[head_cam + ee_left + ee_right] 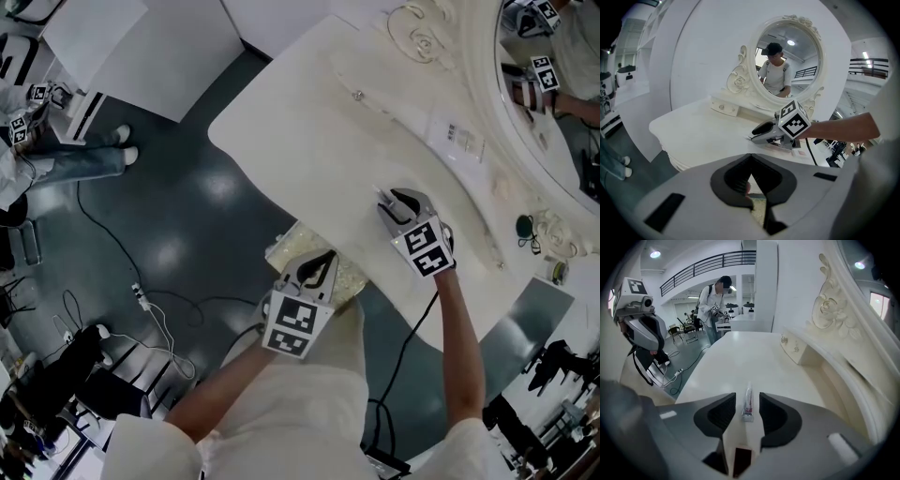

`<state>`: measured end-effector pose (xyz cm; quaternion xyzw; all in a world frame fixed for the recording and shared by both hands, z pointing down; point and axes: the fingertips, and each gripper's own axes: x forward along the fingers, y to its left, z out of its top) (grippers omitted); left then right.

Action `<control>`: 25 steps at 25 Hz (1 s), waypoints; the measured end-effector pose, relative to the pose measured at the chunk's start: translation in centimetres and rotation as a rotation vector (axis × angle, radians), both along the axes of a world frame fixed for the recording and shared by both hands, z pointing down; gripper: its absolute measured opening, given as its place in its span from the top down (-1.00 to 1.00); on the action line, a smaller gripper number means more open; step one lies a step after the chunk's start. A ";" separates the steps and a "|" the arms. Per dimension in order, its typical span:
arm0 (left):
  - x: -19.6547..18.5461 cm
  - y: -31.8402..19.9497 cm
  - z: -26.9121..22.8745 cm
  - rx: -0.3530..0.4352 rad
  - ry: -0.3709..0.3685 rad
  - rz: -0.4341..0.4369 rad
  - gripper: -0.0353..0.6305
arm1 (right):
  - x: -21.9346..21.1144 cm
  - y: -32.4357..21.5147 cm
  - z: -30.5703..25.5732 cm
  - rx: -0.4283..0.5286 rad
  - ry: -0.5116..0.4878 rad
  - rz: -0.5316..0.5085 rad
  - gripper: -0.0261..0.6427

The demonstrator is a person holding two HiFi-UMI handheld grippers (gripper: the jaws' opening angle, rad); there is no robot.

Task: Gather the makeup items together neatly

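My right gripper [747, 398] is low over the white worktop [740, 357]. Its jaws are spread apart. A little tube of glue [747, 408] lies flat on the worktop right between them. The tube has a thin tip that points away from me and a flat end that is nearer to me. The black pads are close on each side, but they do not press on it. So the tube is not held.

My left gripper [751, 156] is off the near edge of the worktop, well apart from the tube. Its jaws are pressed together at the tips. Behind the tips I can see a small gap, and a pale yellow bumpy cushion [759, 210] shows through it. I cannot tell if something tiny is in that gap.

At the back of the worktop stands a big oval mirror [787, 61] with a curly white frame. A little drawer [794, 350] with round knobs sits under it. From my head view I see a flat white card [455, 137] near the mirror, and a small dark round thing [525, 226] farther along on my right.

Beyond the far end of the worktop, a person [715, 301] stands on the dark floor [187, 206]. White cables [155, 314] lie on that floor.
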<state>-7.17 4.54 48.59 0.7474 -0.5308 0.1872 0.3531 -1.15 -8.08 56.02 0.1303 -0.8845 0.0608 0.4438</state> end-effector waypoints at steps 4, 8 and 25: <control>0.0 0.1 -0.1 0.001 0.002 0.002 0.87 | 1.3 1.0 -2.2 0.031 -0.040 0.046 0.47; 0.2 0.0 -0.2 0.003 0.001 0.017 0.87 | 3.0 2.4 -3.7 0.042 -0.069 0.101 0.47; 5.1 1.1 -2.7 0.042 -0.010 0.177 0.87 | 8.5 8.2 -15.1 0.204 -0.459 0.662 0.92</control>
